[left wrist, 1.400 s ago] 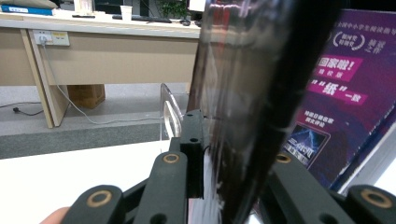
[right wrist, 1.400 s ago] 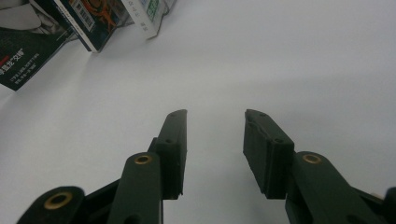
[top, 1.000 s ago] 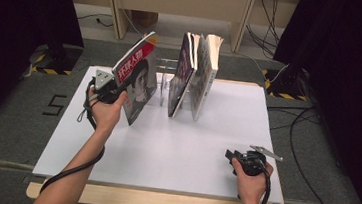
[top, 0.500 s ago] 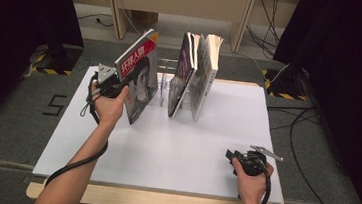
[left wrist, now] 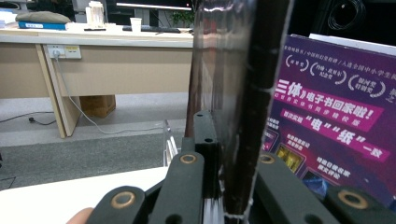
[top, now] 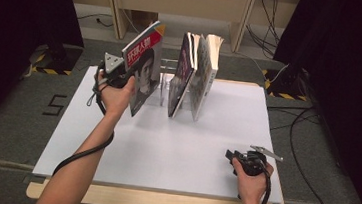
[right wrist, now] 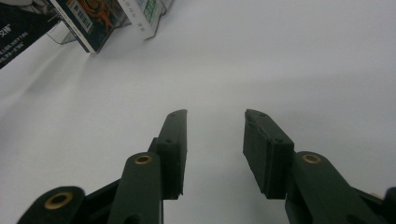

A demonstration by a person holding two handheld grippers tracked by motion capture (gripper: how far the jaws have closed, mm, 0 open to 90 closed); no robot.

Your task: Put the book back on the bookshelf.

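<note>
Your left gripper (top: 121,78) has its fingers (left wrist: 205,140) clamped on the near edge of the red-and-black magazine (top: 145,66), 1 finger on each face, with the pages squeezed thin between them. In the left gripper view the dark spine edge rises straight up from between the fingers and a purple cover (left wrist: 327,126) stands just to the right of them. From above, the magazine tilts with its top leaning away from your left hand (top: 115,95) and its lower corner hangs just over the white table (top: 174,151). It sits just beside the clear rack (top: 163,87), on the side nearer your fingers.

Beyond the magazine, 2 more books (top: 194,75) lean together in the rack, apart from your left fingers.

Your right gripper (top: 248,161) rests low over the near right part of the table, well apart from the rack. Its fingers (right wrist: 173,149) are spread with nothing but bare table between them. In the right gripper view, the bottoms of the racked books (right wrist: 93,23) sit far ahead and to the left of those fingers.
</note>
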